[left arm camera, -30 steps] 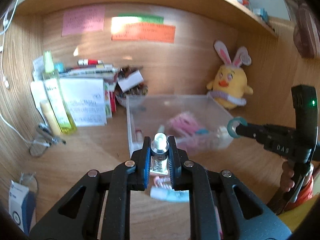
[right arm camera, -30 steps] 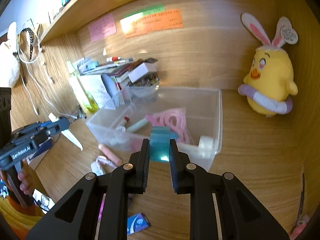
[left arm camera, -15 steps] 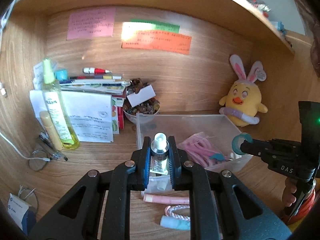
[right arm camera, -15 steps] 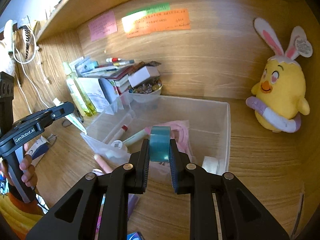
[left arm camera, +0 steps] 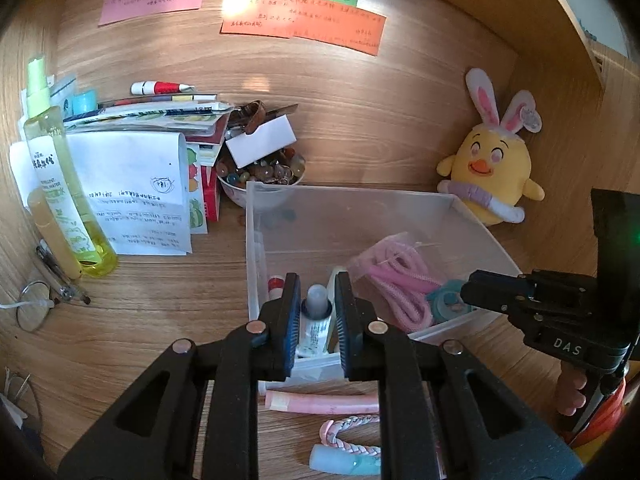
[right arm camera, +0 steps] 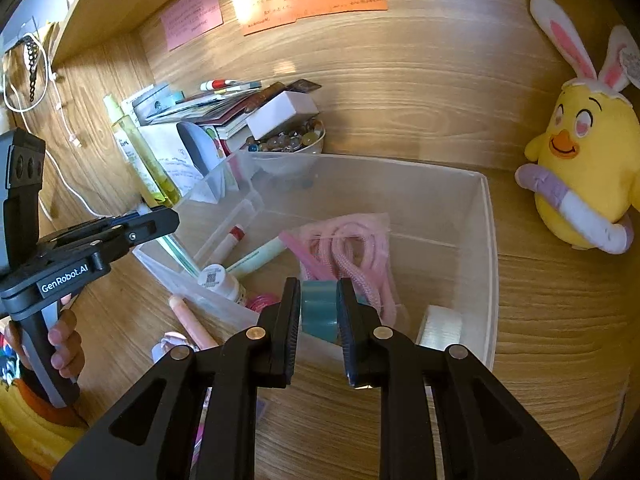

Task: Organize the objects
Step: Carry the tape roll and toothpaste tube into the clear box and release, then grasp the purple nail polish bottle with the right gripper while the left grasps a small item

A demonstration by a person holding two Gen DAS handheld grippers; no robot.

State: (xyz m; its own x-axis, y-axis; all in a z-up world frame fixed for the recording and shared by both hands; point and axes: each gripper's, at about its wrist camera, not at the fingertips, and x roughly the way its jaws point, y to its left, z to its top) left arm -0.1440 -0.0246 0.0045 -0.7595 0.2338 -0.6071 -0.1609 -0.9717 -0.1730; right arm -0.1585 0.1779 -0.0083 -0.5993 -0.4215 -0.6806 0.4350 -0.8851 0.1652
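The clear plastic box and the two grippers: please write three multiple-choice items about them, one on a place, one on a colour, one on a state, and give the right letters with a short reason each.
1. Where does the yellow plush chick stand?
A. inside the clear box
B. outside the box, beside its right wall
C. on the pile of papers

2. What colour is the tape roll in the right gripper?
A. teal
B. red
C. white

3. How is the left gripper?
A. open and empty
B. shut on a small white-capped bottle
C. shut on a pink cord

Answers: 1 B, the chick sits on the desk against the wooden back, past the clear box. 2 A, the roll between the pads is teal. 3 B, the small white-capped bottle sits pinched between both pads, over the box's near edge.
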